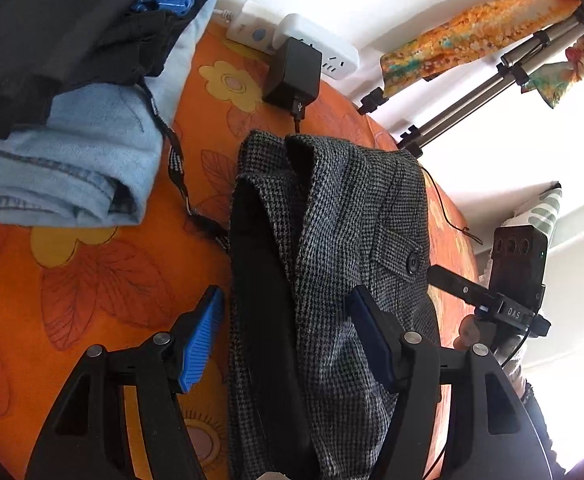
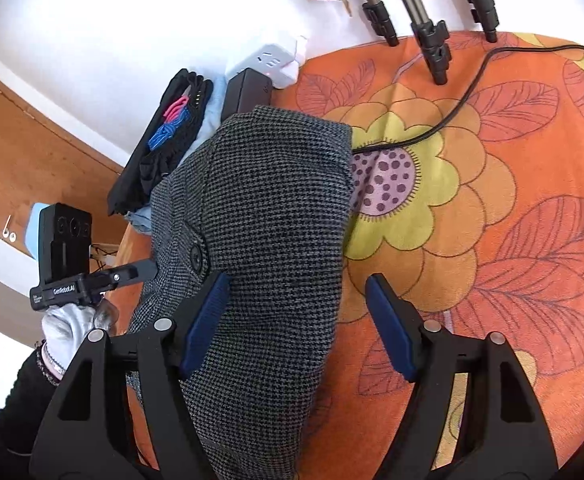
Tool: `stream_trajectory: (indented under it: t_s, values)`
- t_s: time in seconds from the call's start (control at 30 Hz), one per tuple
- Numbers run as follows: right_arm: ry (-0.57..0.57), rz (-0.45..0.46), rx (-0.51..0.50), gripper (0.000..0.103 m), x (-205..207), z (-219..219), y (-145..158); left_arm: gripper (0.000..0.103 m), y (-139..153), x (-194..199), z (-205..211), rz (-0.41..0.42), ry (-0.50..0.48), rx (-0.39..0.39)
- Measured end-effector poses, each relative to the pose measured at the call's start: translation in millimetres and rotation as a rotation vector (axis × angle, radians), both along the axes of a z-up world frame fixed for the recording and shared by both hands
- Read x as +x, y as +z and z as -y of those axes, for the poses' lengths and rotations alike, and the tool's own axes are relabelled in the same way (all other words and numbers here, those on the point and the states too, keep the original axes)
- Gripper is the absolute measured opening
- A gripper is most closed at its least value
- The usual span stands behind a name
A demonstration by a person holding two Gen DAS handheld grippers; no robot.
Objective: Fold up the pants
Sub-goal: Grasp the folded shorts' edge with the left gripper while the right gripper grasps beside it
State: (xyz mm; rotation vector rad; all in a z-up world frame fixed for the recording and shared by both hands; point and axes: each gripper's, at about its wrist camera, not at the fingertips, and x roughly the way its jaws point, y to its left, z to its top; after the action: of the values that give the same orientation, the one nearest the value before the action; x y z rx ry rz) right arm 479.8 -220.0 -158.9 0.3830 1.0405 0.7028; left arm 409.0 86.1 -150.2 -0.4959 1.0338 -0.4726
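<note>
- From the left wrist, your left hand-held gripper [image 1: 288, 336] stands open; its ribbed blue pads [image 1: 200, 340] straddle the pants [image 1: 332, 248] without pressing them.
- The pants are coarse grey houndstooth wool, folded into a long bundle on the orange flowered surface [image 1: 92, 280], with a dark lining and a buttoned pocket flap [image 1: 412, 260] showing.
- Only this view shows the soft faded denim [image 1: 72, 152] under a stack of black clothes [image 1: 72, 32], and the black adapter [image 1: 292, 76] plugged into a white power strip [image 1: 332, 48].
- From the right wrist, your right hand-held gripper [image 2: 296, 320] is open too: one pad lies against the cloth, the other stands clear over the surface.
- Here the pants form a smooth rounded hump; a thin black cable [image 2: 452, 116] runs from behind it.
- The tripod legs [image 2: 432, 24] are cut off at the top.
- Your gloved left hand [image 2: 68, 328] shows only partly.
</note>
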Motion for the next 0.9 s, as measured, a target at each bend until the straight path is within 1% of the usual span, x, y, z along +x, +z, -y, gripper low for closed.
stream_trajectory:
  t_s: [0.17, 0.37, 0.43, 0.47, 0.53, 0.6, 0.67, 0.73, 0.77, 0.9]
  values:
    - [0.045, 0.007, 0.012, 0.066, -2, -9, -2, 0.064, -2, 1, 2, 0.022, -0.007, -0.014]
    - [0.048, 0.034, 0.012, 0.065, -6, -15, -2, 0.064, 0, -2, 20, 0.090, -0.034, 0.072]
    - [0.056, 0.025, 0.015, 0.058, -5, -17, -3, 0.061, 0, -2, 23, 0.101, -0.030, 0.089]
    - [0.053, 0.023, 0.017, 0.056, -4, -18, -3, 0.055, -1, -2, 23, 0.099, -0.026, 0.087]
    - [0.056, 0.021, 0.015, 0.051, -3, -21, -3, 0.047, -3, -2, 23, 0.090, -0.021, 0.071]
    - [0.054, 0.017, 0.013, 0.044, -2, -21, -4, 0.040, -4, -2, 25, 0.094, -0.010, 0.075]
    - [0.053, 0.016, 0.007, 0.034, -3, -21, -4, 0.036, -2, -6, 31, 0.127, -0.010, 0.110]
    - [0.050, 0.017, 0.002, 0.028, -4, -23, -3, 0.033, 2, -10, 38, 0.161, -0.014, 0.150]
    - [0.048, 0.024, -0.007, 0.025, -5, -25, -2, 0.032, 2, -11, 39, 0.167, -0.012, 0.157]
    - [0.039, 0.053, -0.040, 0.021, -10, -30, 4, 0.030, 6, -13, 40, 0.177, -0.001, 0.165]
